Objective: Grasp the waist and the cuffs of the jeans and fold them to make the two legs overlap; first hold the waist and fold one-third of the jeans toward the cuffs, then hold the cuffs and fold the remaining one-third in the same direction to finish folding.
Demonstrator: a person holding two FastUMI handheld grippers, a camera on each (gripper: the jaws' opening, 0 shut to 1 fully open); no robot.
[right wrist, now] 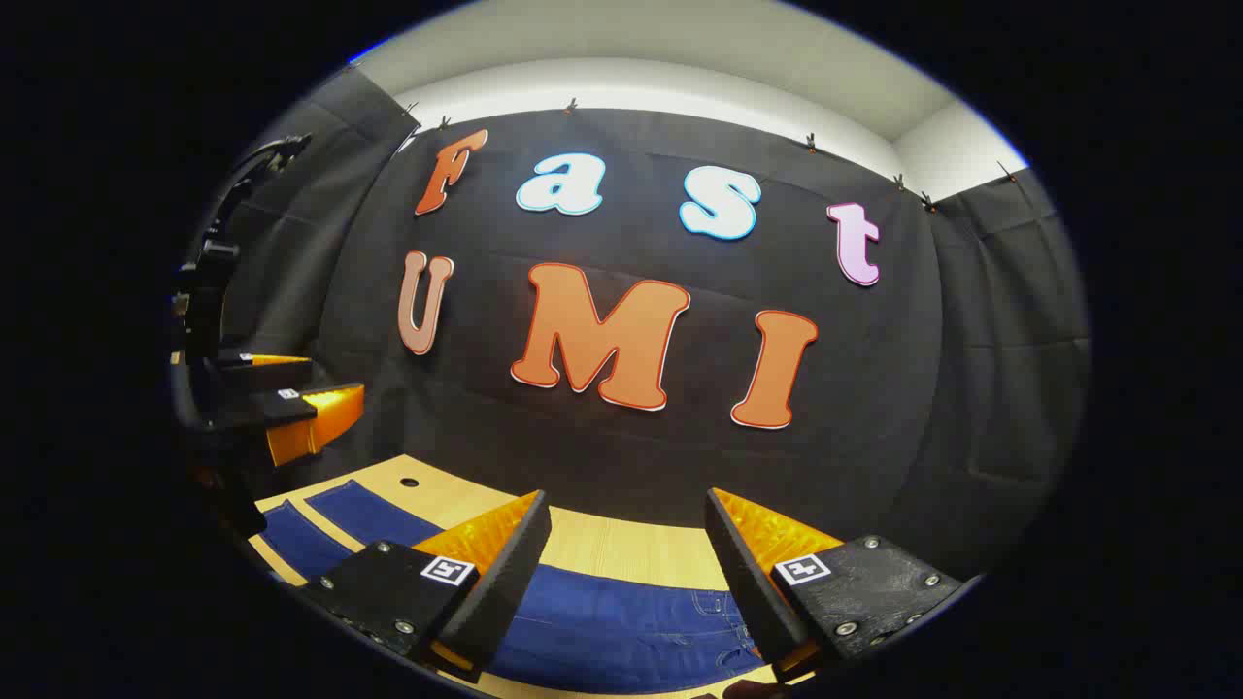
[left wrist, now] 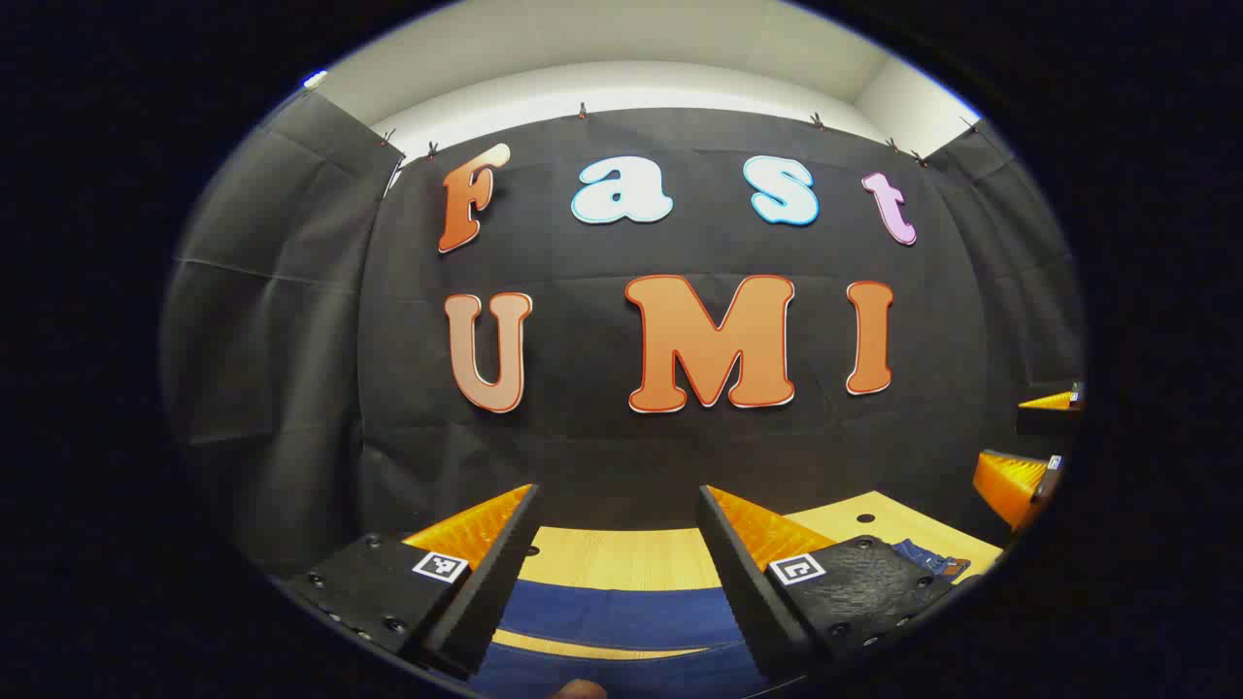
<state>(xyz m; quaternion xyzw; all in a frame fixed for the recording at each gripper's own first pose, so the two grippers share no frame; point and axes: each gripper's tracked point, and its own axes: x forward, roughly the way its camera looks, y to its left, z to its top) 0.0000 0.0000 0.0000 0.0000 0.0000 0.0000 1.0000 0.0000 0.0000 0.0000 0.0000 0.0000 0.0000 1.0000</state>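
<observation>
The jeans [right wrist: 621, 621] are matt blue denim cloth with visible stitching; the counter [left wrist: 621, 555] at 6 o'clock is smooth, pale wood-grain.

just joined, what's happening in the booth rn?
A person holds two hand-held grippers above blue jeans spread flat on a wooden table. The left hand-held gripper hovers open over the leg end; the right hand-held gripper hovers open over the end with the stitched pocket. Neither grips the cloth, and the two legs lie side by side with a strip of table between them, so no fold has been made.
</observation>
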